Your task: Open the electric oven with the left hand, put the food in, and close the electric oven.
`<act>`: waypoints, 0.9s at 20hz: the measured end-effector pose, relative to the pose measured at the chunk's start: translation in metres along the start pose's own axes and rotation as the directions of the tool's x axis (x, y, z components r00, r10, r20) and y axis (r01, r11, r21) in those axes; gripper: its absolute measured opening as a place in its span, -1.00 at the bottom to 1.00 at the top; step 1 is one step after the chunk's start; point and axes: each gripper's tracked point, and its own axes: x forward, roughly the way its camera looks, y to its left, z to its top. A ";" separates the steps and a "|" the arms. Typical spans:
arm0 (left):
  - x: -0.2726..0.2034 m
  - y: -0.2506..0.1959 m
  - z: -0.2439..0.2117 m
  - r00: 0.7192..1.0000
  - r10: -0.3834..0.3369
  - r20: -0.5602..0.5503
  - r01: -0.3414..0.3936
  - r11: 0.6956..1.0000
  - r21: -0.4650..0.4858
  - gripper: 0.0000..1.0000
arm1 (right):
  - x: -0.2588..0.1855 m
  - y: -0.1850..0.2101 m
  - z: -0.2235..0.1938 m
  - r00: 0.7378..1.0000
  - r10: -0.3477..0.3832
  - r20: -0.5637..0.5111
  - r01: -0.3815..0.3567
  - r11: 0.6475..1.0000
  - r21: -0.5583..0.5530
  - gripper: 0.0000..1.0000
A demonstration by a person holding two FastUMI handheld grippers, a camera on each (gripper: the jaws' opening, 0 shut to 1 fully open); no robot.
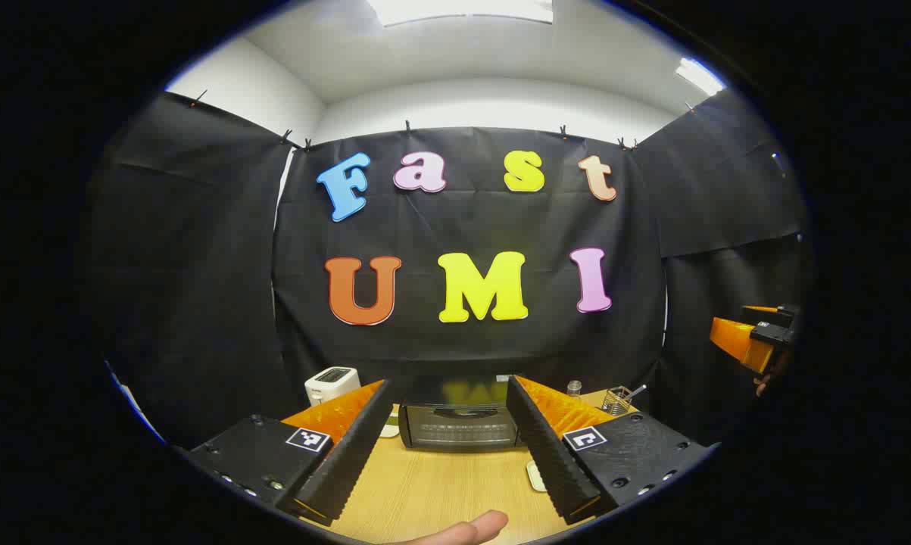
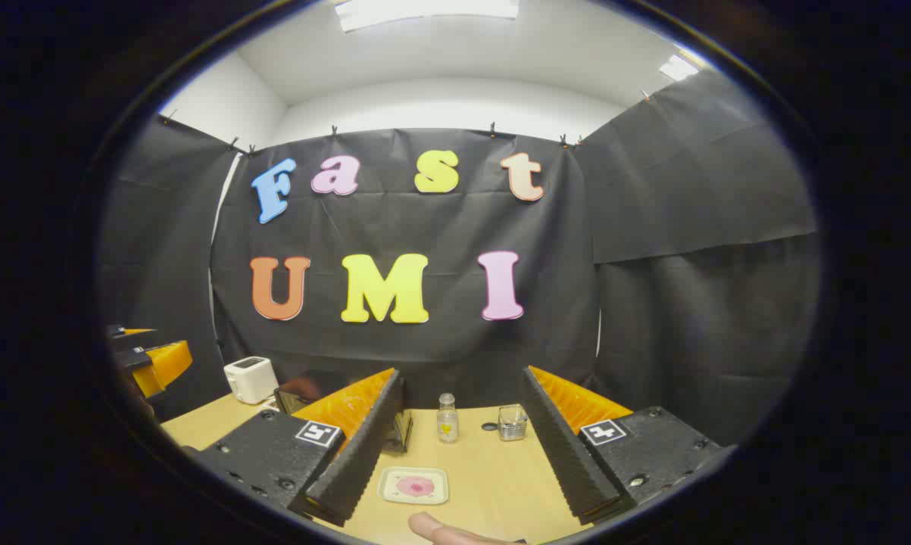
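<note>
- While both grippers are held above the wooden table [image 1: 440,484], the electric oven [image 1: 459,426] sits at the table's back edge with its door closed.
- Seen in the left gripper view, the left gripper [image 1: 449,454] points straight at the oven, its fingers spread wide apart and holding nothing; the oven is framed between them, well ahead.
- Right of the oven, the food [image 2: 416,486], something pink, lies on a small white plate [image 2: 394,496] on the table.
- Seen in the right gripper view, the right gripper [image 2: 455,462] is also spread wide and empty, with the plate below and between its fingers.
- A white toaster [image 2: 250,379] stands left of the oven; a small glass bottle [image 2: 446,418] and a wire holder [image 2: 512,423] stand to the oven's right.
- By my reading, the left gripper is better lined up for the oven door, and opening it has not begun.
</note>
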 end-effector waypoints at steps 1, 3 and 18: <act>0.002 -0.001 0.000 1.000 -0.004 0.001 0.004 1.000 0.001 0.92 | 0.001 0.000 0.001 1.000 0.006 0.001 -0.006 1.000 0.003 1.00; 0.004 -0.002 -0.001 1.000 -0.009 0.000 0.009 1.000 -0.001 0.92 | 0.005 -0.004 -0.001 1.000 0.012 -0.004 -0.011 1.000 0.015 1.00; 0.107 0.013 -0.047 0.996 -0.011 -0.085 0.008 0.999 -0.044 0.92 | 0.074 -0.016 -0.026 0.997 0.034 -0.067 -0.031 0.998 0.049 1.00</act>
